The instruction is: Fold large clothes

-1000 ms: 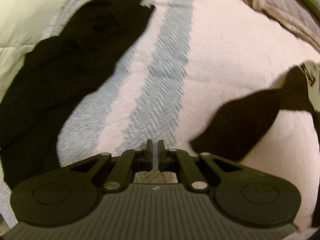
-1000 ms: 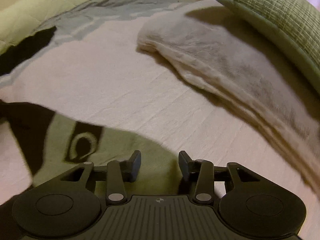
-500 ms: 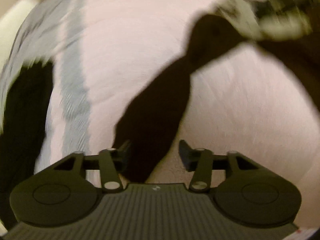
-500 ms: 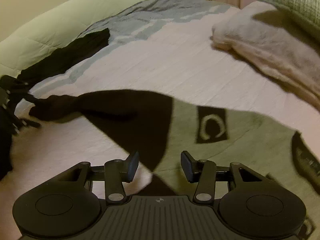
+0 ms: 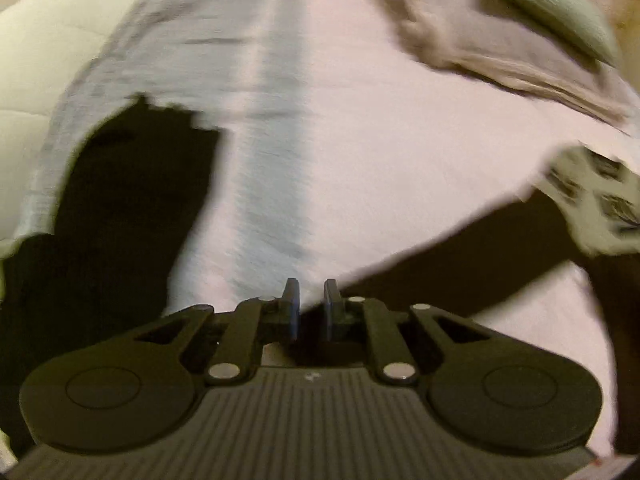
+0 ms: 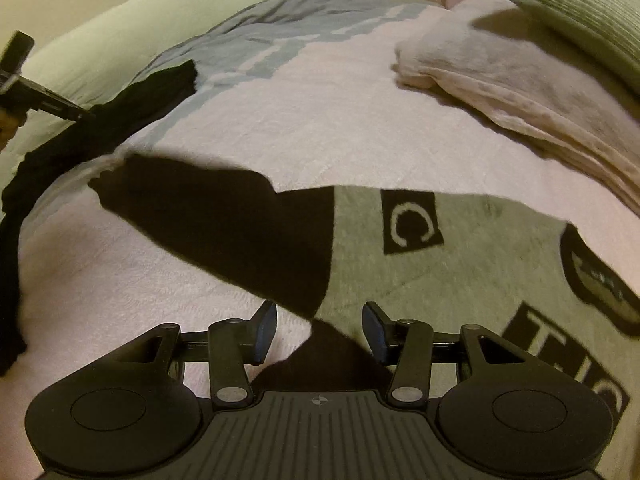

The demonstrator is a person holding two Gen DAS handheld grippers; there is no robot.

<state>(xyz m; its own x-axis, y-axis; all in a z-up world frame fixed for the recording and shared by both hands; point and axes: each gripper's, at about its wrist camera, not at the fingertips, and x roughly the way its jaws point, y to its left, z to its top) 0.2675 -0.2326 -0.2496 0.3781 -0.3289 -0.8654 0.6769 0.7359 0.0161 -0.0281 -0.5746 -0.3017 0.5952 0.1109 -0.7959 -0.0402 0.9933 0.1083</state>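
Grey sweatshirt [image 6: 460,280] with black sleeves spread on the pink bedspread [image 6: 300,140].

Its chest shows a black patch with a white "C"; larger black letters below read partly "TH". Left gripper [image 5: 308,300], jaws just closing, nearly shut at the black sleeve [image 5: 460,252]; whether they pinch it I cannot tell. Right gripper [image 6: 318,330] stands open over the sweatshirt's shoulder.

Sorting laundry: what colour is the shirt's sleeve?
Black sleeve on a grey shirt; right wrist view.

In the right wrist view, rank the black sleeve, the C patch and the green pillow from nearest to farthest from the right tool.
1. Black sleeve: just ahead of the right tool, toward the left.
2. C patch: farther up, slightly right.
3. Green pillow: top right corner, farthest.
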